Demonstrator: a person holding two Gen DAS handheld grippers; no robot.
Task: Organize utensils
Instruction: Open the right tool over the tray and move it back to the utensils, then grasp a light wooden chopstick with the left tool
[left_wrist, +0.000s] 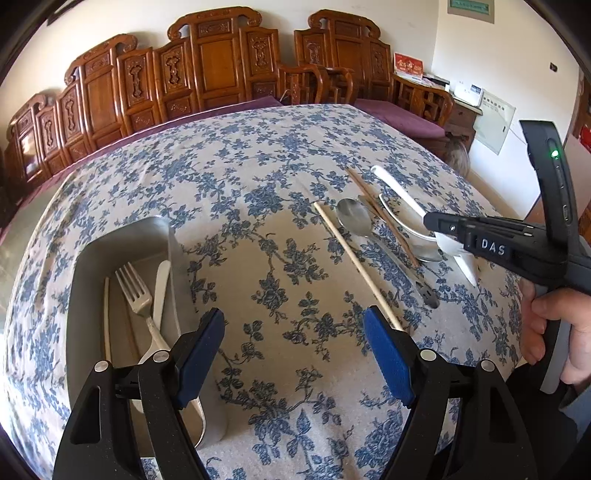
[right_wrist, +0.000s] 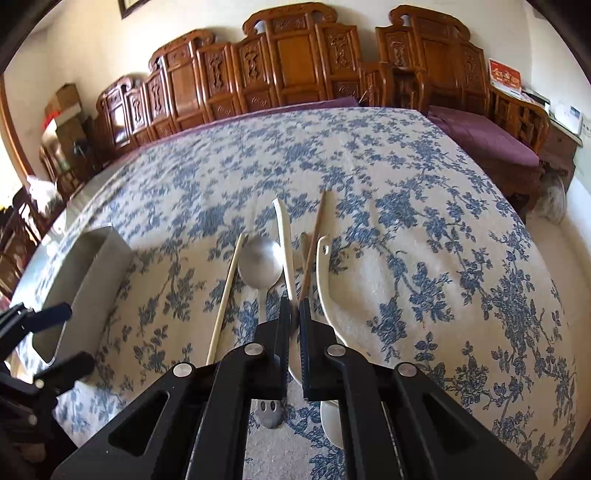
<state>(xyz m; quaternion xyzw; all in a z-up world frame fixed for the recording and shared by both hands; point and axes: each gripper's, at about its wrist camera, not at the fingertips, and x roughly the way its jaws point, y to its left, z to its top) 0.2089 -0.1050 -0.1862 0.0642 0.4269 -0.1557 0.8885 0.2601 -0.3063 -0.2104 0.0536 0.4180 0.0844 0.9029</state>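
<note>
My right gripper (right_wrist: 292, 306) is shut on a long white knife (right_wrist: 283, 236), held just above the utensil pile on the floral cloth. Under it lie a metal spoon (right_wrist: 258, 266), a pale chopstick (right_wrist: 226, 295), a brown chopstick (right_wrist: 314, 243) and a white soup spoon (right_wrist: 327, 291). In the left wrist view the right gripper (left_wrist: 432, 221) grips that knife (left_wrist: 399, 192) over the pile. My left gripper (left_wrist: 293, 317) stands open and empty beside the grey tray (left_wrist: 173, 258). The tray holds a fork (left_wrist: 136, 295), a white knife (left_wrist: 160, 291) and a pale chopstick (left_wrist: 106, 317).
A person's hand (left_wrist: 546, 332) holds the right gripper's handle. Carved wooden benches (right_wrist: 295, 66) with purple cushions (right_wrist: 491, 136) line the table's far side. The tray (right_wrist: 92, 266) sits left of the pile, with the left gripper (right_wrist: 70, 338) at its near end.
</note>
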